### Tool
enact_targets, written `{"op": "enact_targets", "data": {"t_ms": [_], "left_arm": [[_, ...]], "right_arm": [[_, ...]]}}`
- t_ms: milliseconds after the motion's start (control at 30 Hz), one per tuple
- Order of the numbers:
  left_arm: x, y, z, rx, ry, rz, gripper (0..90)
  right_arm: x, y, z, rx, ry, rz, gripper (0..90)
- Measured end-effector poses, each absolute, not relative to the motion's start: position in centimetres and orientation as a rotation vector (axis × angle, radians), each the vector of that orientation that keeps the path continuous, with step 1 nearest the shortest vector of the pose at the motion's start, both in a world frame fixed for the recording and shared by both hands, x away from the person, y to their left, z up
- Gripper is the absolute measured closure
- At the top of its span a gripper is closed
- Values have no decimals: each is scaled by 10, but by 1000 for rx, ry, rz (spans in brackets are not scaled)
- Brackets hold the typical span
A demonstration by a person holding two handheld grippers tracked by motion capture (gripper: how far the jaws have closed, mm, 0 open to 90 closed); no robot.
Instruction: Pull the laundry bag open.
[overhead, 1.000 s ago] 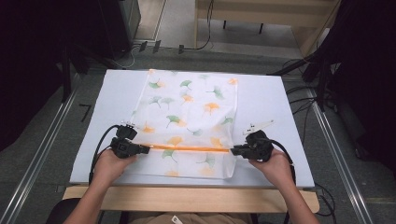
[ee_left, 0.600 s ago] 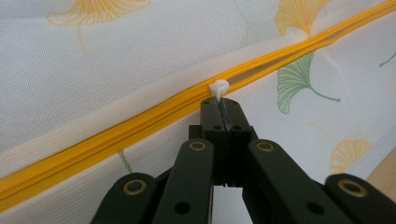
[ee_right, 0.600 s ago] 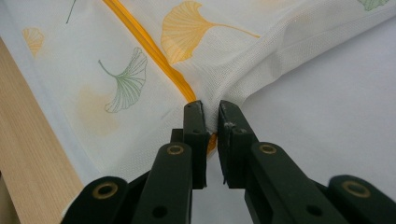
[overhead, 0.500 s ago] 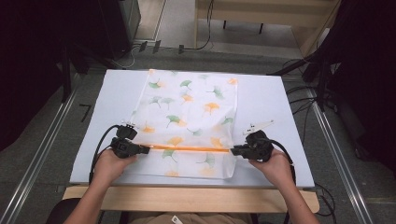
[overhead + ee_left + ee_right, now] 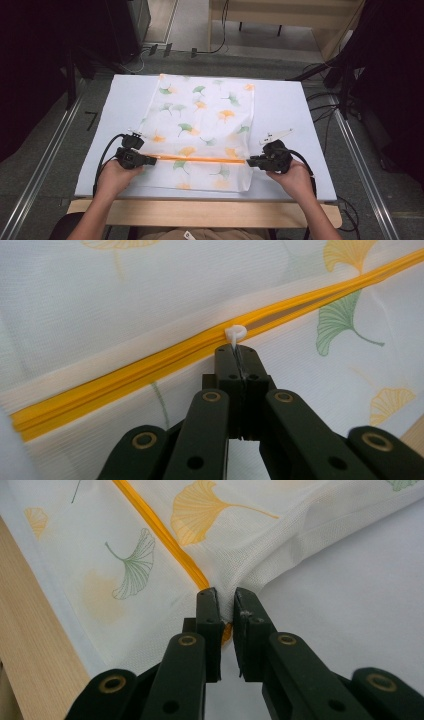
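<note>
Here my left fingers point(image 5: 239, 356) pinch the white zipper pull point(image 5: 235, 333) — my right fingers point(image 5: 226, 600) clamp the mesh bag's point(image 5: 200, 115) orange-zippered point(image 5: 200, 159) end.

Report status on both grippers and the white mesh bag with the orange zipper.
Left gripper shut on white zipper pull. Right gripper clamps white mesh ginkgo-print bag edge at orange zipper end. Bag flat on table; nothing obstructing.

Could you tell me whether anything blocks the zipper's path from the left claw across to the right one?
Nothing visible does. The left claw pinches the white pull at the bag's left end, and the orange zipper runs bare across to the right claw gripping the bag's right edge.
</note>
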State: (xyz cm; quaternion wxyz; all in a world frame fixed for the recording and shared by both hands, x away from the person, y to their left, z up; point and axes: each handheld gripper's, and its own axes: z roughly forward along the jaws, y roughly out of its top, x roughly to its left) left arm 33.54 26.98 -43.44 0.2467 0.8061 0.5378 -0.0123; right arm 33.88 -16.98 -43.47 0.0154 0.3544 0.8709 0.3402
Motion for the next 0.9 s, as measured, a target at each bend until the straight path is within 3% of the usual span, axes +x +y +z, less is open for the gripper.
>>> {"op": "enact_targets", "data": {"t_ms": [233, 900], "left_arm": [[337, 293, -432, 2142, 1544, -20, 900], [336, 285, -432, 2189, 1517, -6, 900]], "right_arm": [[340, -170, -437, 1110, 2711, 1044, 843], [341, -171, -438, 1126, 2710, 1027, 844]]}}
